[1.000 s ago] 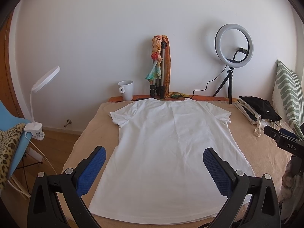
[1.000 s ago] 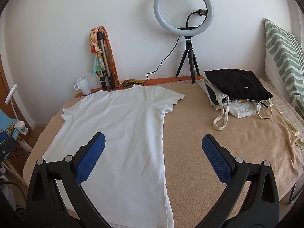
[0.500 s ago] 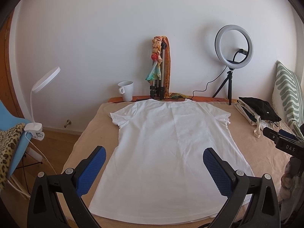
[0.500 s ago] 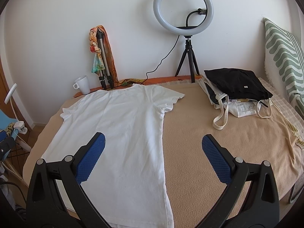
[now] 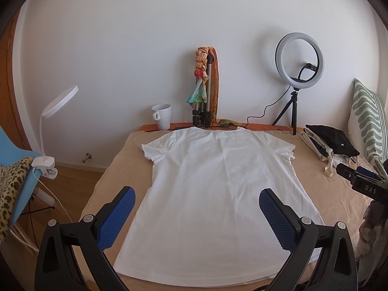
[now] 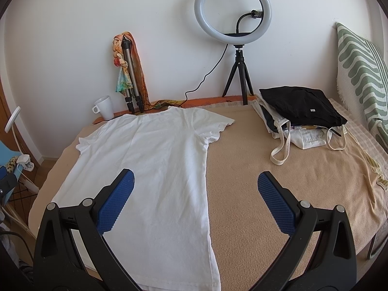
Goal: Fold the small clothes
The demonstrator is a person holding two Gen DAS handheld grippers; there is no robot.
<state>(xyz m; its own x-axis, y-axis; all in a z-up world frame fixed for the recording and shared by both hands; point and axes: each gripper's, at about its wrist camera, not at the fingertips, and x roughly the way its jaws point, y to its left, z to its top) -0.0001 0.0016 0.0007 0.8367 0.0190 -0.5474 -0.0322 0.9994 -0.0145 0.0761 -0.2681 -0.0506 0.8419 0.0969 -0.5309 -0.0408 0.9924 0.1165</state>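
A white T-shirt (image 5: 213, 194) lies flat on the beige blanket (image 5: 106, 177), its collar toward the far wall and its hem toward me. My left gripper (image 5: 197, 194) hovers open above the shirt's lower half, with nothing between its blue pads (image 5: 116, 218). In the right wrist view the same T-shirt (image 6: 150, 165) fills the left half of the bed. My right gripper (image 6: 195, 178) is open above the shirt's right side edge, holding nothing. The right gripper's black body (image 5: 363, 184) shows at the right edge of the left wrist view.
A folded black garment (image 6: 300, 106) lies on a white tote bag (image 6: 305, 138) at the back right. Along the wall stand a ring light (image 6: 232, 7), a folded tripod with a scarf (image 6: 128, 72) and a white mug (image 6: 104, 108). A striped cushion (image 6: 361, 72) leans at right; a clip lamp (image 5: 58, 101) is left.
Both grippers have drifted very slightly, staying open and empty. The T-shirt has not moved.
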